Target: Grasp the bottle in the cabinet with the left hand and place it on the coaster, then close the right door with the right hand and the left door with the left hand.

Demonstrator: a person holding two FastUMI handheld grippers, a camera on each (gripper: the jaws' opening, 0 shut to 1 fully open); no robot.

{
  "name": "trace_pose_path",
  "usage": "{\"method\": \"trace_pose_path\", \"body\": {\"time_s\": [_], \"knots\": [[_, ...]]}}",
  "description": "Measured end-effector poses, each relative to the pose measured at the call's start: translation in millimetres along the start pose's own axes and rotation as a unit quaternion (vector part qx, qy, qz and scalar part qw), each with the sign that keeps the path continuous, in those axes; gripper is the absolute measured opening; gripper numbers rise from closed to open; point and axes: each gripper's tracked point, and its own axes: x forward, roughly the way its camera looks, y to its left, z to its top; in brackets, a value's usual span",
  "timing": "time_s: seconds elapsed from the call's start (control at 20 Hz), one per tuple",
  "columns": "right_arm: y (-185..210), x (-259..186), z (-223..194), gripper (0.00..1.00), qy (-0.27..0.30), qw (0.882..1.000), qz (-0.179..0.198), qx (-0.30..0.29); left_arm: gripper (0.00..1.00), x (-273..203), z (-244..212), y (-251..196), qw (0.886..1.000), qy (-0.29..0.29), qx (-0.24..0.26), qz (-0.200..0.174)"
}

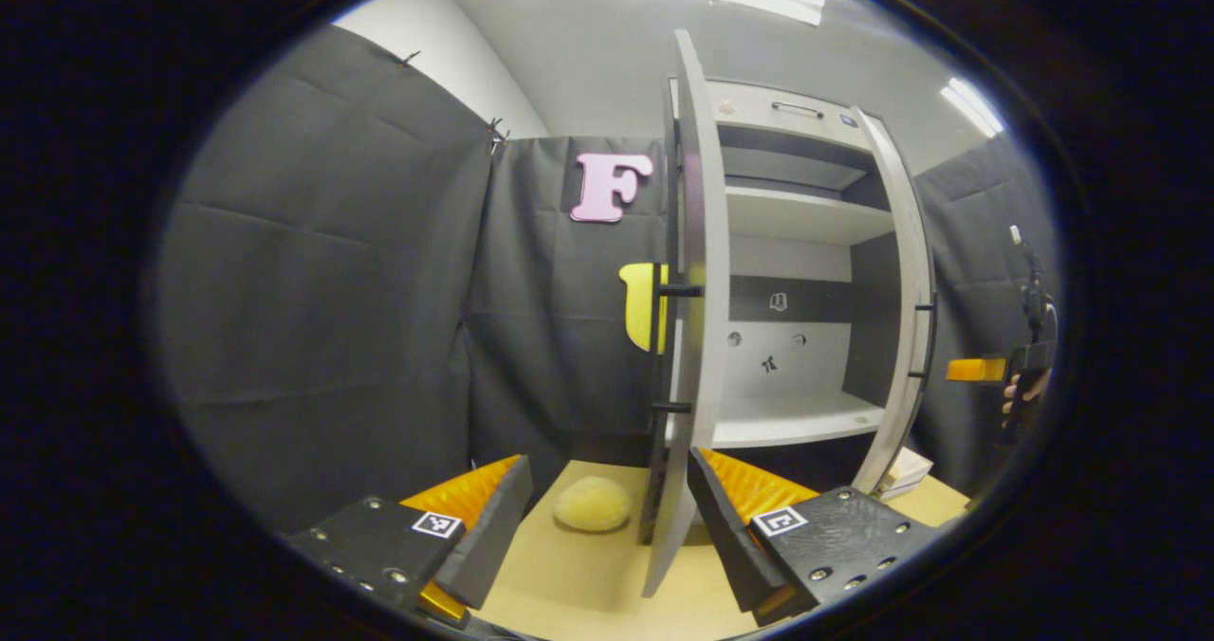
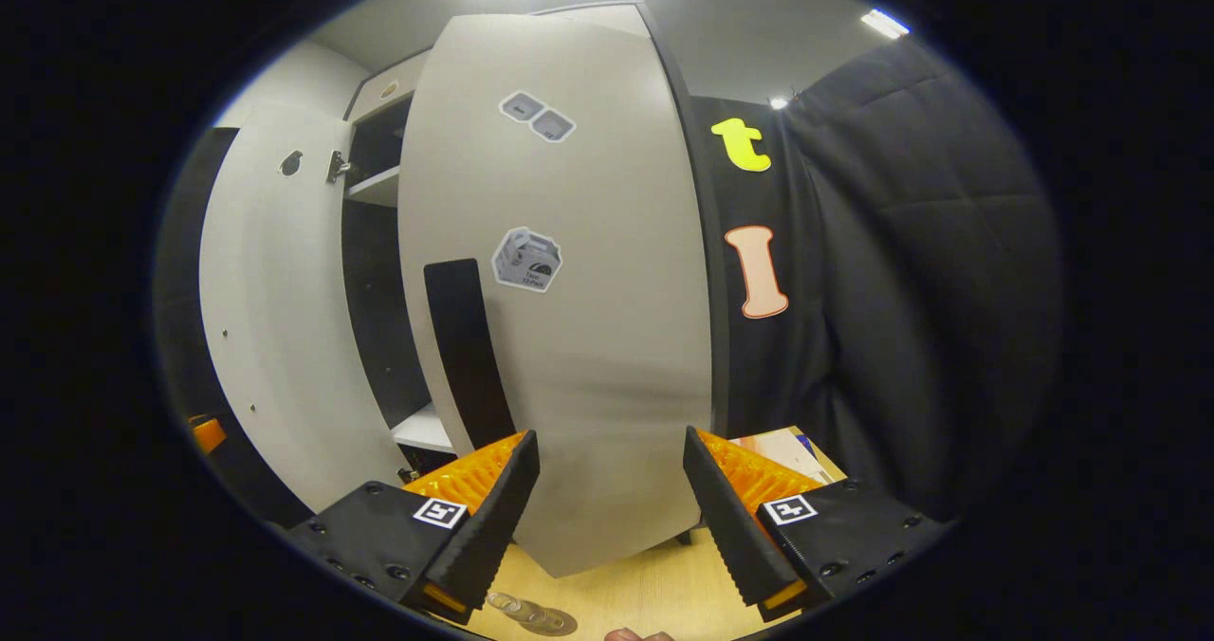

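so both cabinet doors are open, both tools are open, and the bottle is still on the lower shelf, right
Not quite: the lower shelf holds no bottle in the left gripper view. Both the left door and right door are open, and the left tool and right tool are open.

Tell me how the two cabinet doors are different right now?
In the left gripper view, the left door stands edge-on between open fingers, while the right door swings out farther off. In the right gripper view, the right door carries stickers; the left door looks plain. Both are pale with dark handles, and both are open.
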Motion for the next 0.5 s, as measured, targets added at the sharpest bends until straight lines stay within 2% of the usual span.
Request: {"method": "trace_pose_path", "body": {"time_s": [0.25, 0.35, 0.5], "knots": [[17.8, -9.5, -5.4, 0.98, -0.004, 1.000, 0.005, 0.005, 0.95, 16.5, 13.6, 31.0, 1.000, -0.009, -0.006, -0.009], [21.7, -14.3, -13.6, 0.98, 0.005, 1.000, 0.010, -0.002, 0.95, 30.9, 18.2, 37.3, 1.000, -0.011, -0.003, -0.025], [20.3, -21.0, -23.6, 0.98, 0.016, 0.999, 0.008, -0.027, 0.95, 52.3, 27.1, 46.0, 0.998, -0.020, -0.034, -0.046]]}}
